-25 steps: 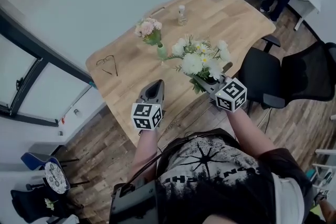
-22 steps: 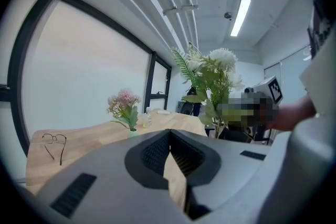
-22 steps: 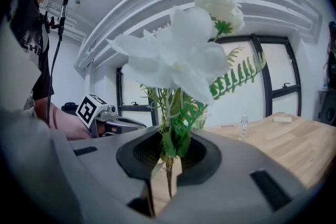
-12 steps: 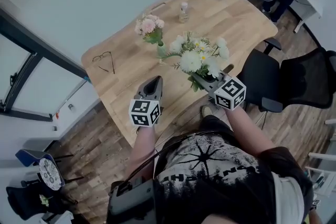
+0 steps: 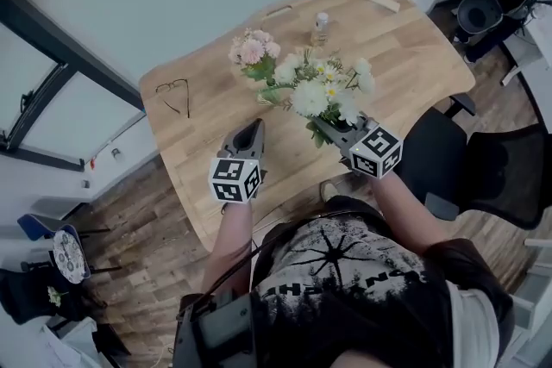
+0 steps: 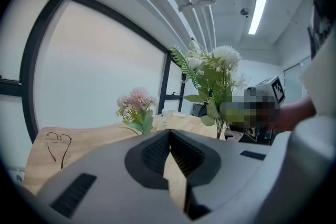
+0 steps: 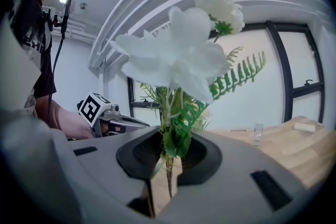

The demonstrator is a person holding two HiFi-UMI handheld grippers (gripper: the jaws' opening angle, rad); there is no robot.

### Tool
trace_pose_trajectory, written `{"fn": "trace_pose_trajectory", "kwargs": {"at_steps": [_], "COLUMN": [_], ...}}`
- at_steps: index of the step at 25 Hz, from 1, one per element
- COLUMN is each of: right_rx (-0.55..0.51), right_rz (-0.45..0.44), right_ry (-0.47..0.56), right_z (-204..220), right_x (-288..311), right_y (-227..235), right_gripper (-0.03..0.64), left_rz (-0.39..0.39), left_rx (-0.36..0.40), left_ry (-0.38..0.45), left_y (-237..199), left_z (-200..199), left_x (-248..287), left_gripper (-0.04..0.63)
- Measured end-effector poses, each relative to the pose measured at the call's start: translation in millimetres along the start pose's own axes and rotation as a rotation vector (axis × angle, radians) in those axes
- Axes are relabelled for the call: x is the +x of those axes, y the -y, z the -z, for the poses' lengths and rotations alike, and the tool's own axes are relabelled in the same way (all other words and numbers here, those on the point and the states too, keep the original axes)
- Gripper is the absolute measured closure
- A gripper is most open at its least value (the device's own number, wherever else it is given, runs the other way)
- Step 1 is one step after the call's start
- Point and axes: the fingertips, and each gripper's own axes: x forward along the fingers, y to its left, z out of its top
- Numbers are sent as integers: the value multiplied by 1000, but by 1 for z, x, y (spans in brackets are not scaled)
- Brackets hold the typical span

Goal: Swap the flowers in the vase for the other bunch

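Lit softly and evenly in the head view, with only faint shadows on the wooden table [image 5: 397,47]. Bends the straight window frame [image 5: 69,47] toward the picture's edge. Darkens to black corners in both gripper views, under strong fisheye curving. Glares at the ceiling strip light [image 6: 257,12] in the left gripper view. Blurs and nearly washes out the close white flowers [image 7: 178,60] in the right gripper view.

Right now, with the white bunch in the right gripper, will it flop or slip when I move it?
The white bunch is likely light but top-heavy: big blooms over thin stems, so heads may sway. The right gripper is shut on the stems low down; they could pivot if swung fast.
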Motion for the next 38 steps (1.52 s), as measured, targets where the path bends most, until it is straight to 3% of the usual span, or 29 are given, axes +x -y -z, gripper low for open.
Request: {"fn": "trace_pose_trajectory", "kwargs": {"at_steps": [14,24,38], "right_rx": [-9,-3,-18], "right_rz": [-217,-309,-204], "right_ry": [-13,-24,3], "right_z": [-10,-5,-15], "right_x": [16,20,36], "right_y": [69,89,93], "right_gripper": [557,557,557], "left_rz": [-229,-331,-242], "left_rx": [-33,-29,27], "left_ry": [12,12,11], "left_y": [-1,-6,-30], "left_z": [-15,-21,-34], "left_x": [39,53,67], "left_gripper": [581,581,580]}}
